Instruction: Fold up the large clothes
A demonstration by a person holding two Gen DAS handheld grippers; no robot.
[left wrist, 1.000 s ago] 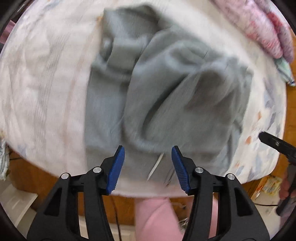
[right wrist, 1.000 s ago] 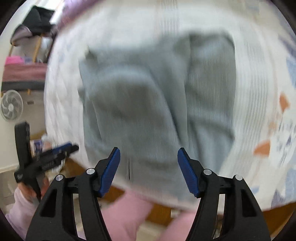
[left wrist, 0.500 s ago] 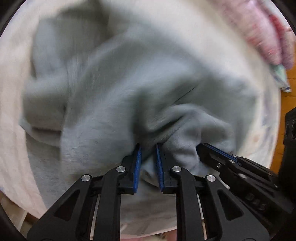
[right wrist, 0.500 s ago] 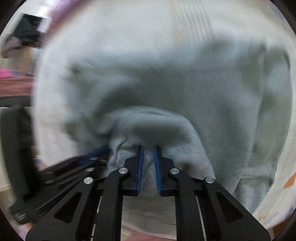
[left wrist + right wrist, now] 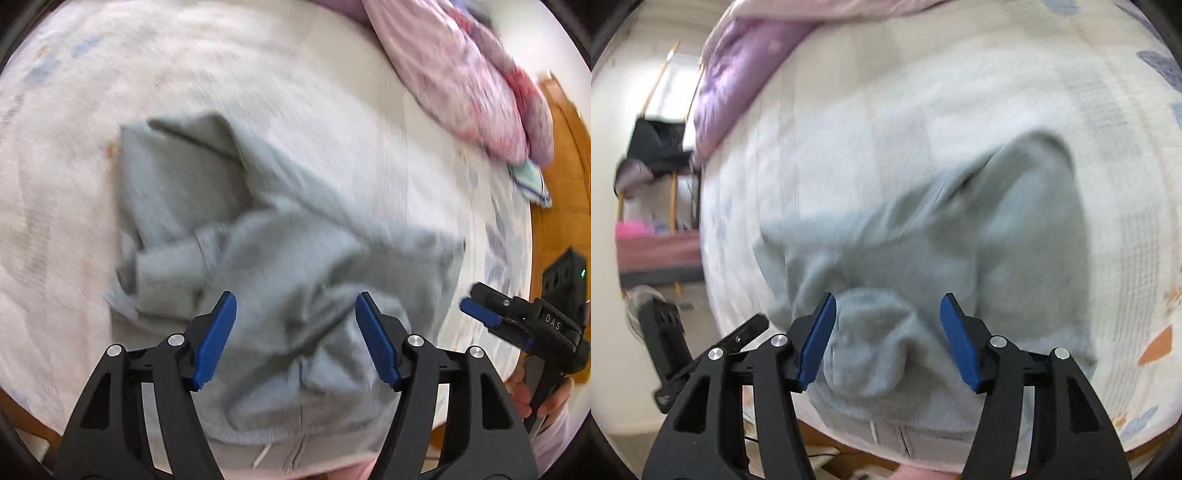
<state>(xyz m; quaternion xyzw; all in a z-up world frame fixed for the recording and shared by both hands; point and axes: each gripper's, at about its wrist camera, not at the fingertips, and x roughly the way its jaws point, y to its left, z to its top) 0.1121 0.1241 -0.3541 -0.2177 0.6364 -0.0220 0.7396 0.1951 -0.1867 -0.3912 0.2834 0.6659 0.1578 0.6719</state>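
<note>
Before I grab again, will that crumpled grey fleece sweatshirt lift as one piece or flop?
Probably flop: the crumpled grey fleece sweatshirt lies in soft bunched folds on the white quilted bed cover, so a single pinch would likely lift only one layer. The thick fabric looks fairly heavy and not slippery. Both left tongs and right tongs are open.

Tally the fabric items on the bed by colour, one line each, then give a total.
Grey: 1, the sweatshirt, crumpled on the white bed cover
Pink and purple: 1, the quilt bunched along the far edge
Pale green with a blue border: 1, a small cloth beside the quilt
Total: 3
</note>
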